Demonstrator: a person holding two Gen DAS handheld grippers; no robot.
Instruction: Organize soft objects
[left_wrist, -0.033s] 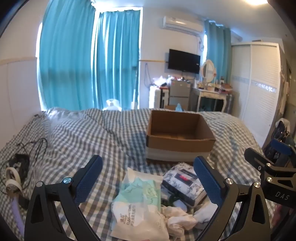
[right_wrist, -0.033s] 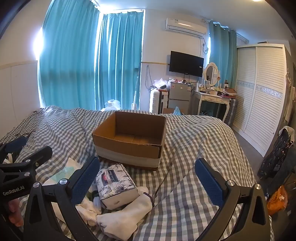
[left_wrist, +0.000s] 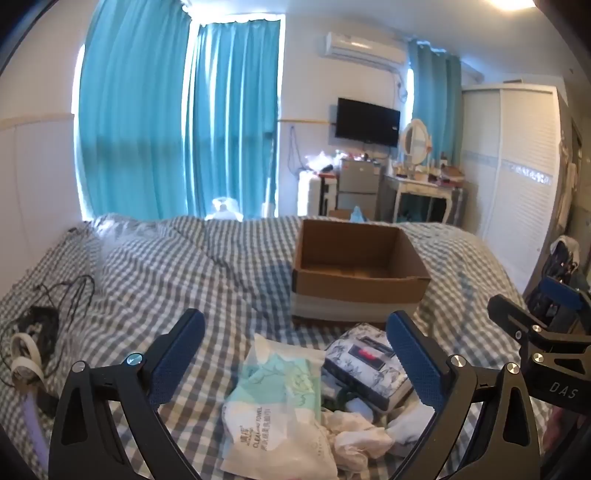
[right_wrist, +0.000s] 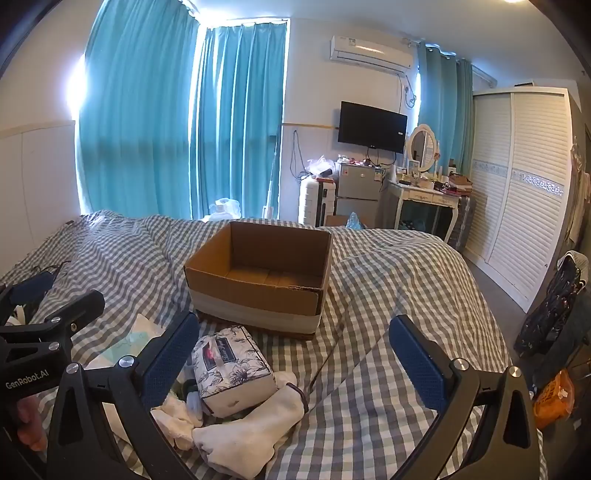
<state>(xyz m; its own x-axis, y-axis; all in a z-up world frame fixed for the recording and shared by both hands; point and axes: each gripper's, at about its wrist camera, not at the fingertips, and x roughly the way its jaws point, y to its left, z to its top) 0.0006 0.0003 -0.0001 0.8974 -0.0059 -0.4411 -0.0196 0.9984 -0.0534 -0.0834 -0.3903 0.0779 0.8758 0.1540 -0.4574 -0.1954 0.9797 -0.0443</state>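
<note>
An open, empty cardboard box stands on the checked bed. In front of it lies a pile of soft things: a pale green pack of cleaning towels, a floral tissue pack, white socks and crumpled white cloth. My left gripper is open and empty, hovering just above the towel pack. My right gripper is open and empty, above the bed beside the tissue pack and socks. Each gripper shows at the other view's edge.
Black cables and a white strap lie on the bed at the left. Beyond the bed stand a small fridge, a dressing table and a white wardrobe. A dark bag hangs at the right.
</note>
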